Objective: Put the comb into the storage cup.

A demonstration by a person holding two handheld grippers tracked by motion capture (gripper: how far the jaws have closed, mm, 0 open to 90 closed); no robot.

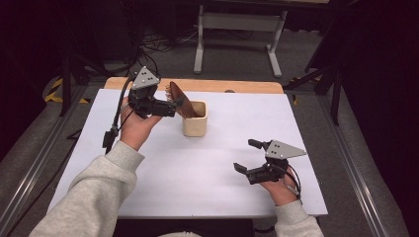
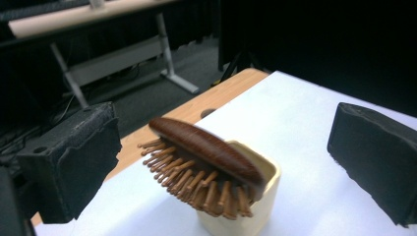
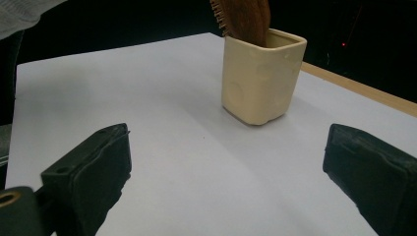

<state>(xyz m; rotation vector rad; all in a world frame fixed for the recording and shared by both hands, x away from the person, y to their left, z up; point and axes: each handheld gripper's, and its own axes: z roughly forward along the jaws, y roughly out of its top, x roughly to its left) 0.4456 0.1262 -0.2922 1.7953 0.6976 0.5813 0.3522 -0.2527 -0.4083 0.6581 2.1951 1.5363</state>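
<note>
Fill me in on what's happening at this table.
A person works two hand-held grippers over a white table. A brown hairbrush stands handle-down in a cream cup, its head leaning out over the rim. The left gripper sits beside the brush, jaws open, not gripping it. The right gripper waits open nearer the person.

Light grey sweatshirt sleeves with ribbed cuffs on both forearms. Black left gripper (image 1: 170, 106) and right gripper (image 1: 247, 157), each topped by a grey three-cornered plate dotted with small dark holes. Blocky, matte black jaws, rough-textured pads. Black cables trailing from each.
</note>
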